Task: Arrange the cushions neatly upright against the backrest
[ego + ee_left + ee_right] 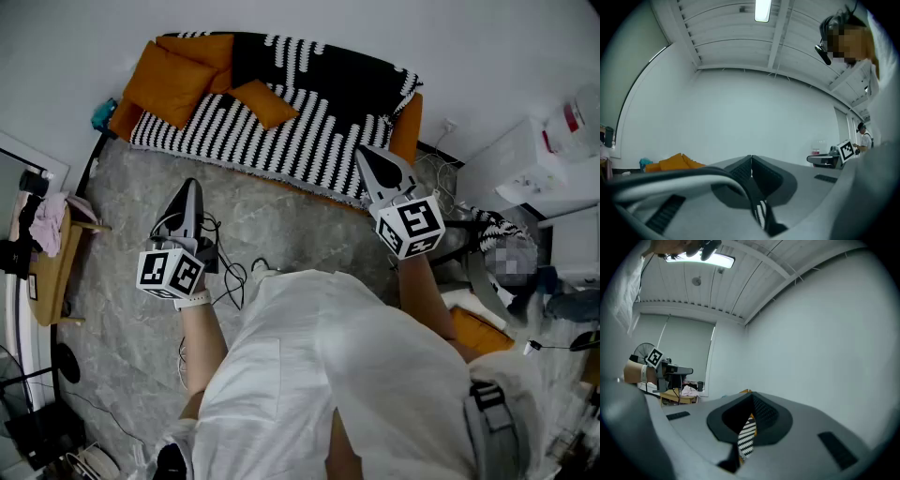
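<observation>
The left gripper has its fingers pressed together with nothing between them. The right gripper is closed and empty too; the striped strip showing under its fingers is the throw farther off. In the head view both grippers are held level at mid-frame, over the floor and well apart from the sofa at the top of the frame.

Judging by how things lie, the arranging has not started. The large orange cushion slumps tilted in the sofa's upper-left corner. The small orange cushion lies on the seat, away from the backrest. Both need standing upright against it. An orange shape at the lower right may be another cushion; I cannot tell.
</observation>
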`<action>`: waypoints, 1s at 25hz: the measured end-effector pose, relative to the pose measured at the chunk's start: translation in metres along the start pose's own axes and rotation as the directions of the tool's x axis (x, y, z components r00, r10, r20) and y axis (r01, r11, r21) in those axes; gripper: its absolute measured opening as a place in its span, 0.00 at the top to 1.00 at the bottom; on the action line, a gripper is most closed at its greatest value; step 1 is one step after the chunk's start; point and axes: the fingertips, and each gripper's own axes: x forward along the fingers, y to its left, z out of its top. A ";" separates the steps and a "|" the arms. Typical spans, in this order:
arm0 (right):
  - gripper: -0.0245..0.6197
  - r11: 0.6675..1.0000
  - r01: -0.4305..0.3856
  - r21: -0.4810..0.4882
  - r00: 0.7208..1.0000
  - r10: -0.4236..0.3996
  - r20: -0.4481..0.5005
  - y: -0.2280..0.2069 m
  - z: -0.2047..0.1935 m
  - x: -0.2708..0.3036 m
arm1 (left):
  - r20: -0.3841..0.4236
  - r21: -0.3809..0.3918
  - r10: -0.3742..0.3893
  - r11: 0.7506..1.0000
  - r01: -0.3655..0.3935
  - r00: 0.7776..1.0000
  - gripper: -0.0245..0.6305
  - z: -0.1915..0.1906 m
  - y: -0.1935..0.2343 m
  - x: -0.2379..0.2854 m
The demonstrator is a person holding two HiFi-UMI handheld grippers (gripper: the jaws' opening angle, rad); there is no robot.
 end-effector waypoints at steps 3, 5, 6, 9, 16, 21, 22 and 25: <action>0.95 1.000 -0.002 0.000 1.000 0.002 -0.002 -0.003 -0.001 0.000 | 0.000 0.000 -0.003 1.000 0.003 1.000 0.94 0.000 -0.002 0.003; 0.95 1.000 -0.007 0.005 1.000 0.007 -0.003 -0.005 -0.003 0.000 | -0.003 -0.001 -0.007 1.000 0.007 1.000 0.94 -0.002 -0.005 0.006; 0.95 1.000 -0.013 0.014 1.000 0.013 -0.003 -0.006 -0.004 0.001 | -0.008 0.000 -0.010 1.000 0.010 1.000 0.94 -0.003 -0.006 0.008; 0.95 0.998 -0.030 0.061 1.000 0.030 0.005 -0.008 -0.010 0.007 | -0.024 0.000 -0.017 1.000 0.017 1.000 0.94 -0.008 -0.005 0.011; 0.95 0.996 -0.039 0.077 0.998 0.042 -0.041 -0.002 -0.028 0.059 | -0.061 -0.044 0.020 0.999 -0.023 0.998 0.94 -0.027 0.046 0.024; 0.95 0.997 -0.035 0.073 0.996 0.040 -0.078 -0.007 -0.036 0.117 | -0.075 -0.075 0.006 0.997 -0.011 0.997 0.94 -0.037 0.094 0.066; 0.95 0.997 -0.034 0.071 0.996 0.040 -0.083 -0.009 -0.036 0.130 | -0.074 -0.079 0.000 0.997 -0.006 0.997 0.94 -0.037 0.104 0.076; 0.95 0.998 -0.032 0.056 0.995 0.037 -0.090 -0.013 -0.034 0.175 | -0.070 -0.079 -0.015 0.997 0.009 0.997 0.94 -0.033 0.138 0.105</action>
